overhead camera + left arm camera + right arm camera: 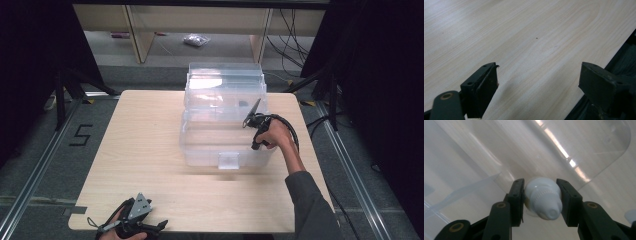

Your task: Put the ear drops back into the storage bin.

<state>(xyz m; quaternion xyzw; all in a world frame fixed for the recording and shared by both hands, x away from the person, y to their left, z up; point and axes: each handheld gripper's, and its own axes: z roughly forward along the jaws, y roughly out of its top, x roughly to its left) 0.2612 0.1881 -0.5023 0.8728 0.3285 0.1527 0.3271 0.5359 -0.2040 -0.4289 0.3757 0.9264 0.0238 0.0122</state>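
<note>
R gripper [541, 199] clamped on a small white bottle [543, 201], cap end toward the camera; fingers [517, 195] press it from both sides. In high view, R gripper [251, 119] is inside or just over the open clear plastic box [225, 145], near its right wall, lid [225, 75] standing up at the back. R gripper view shows clear box wall and floor beyond the bottle; can't tell if bottle touches the floor or hangs above it.

L gripper [141, 223] idle at near-left edge of bench [145, 150]. L gripper view: fingers [486, 82] wide apart, nothing between, just bare wood.

Progress, judged: work in hand looks like bottle vs. box, either putting it in or lifting it out; direction not clear from this moment. Grip is secure. If loading: carry done, left = lower, release, withdraw, maybe shut lid. If unloading: pick done, left = lift clear of the wall, set on bench. Approx. midway either way.
</note>
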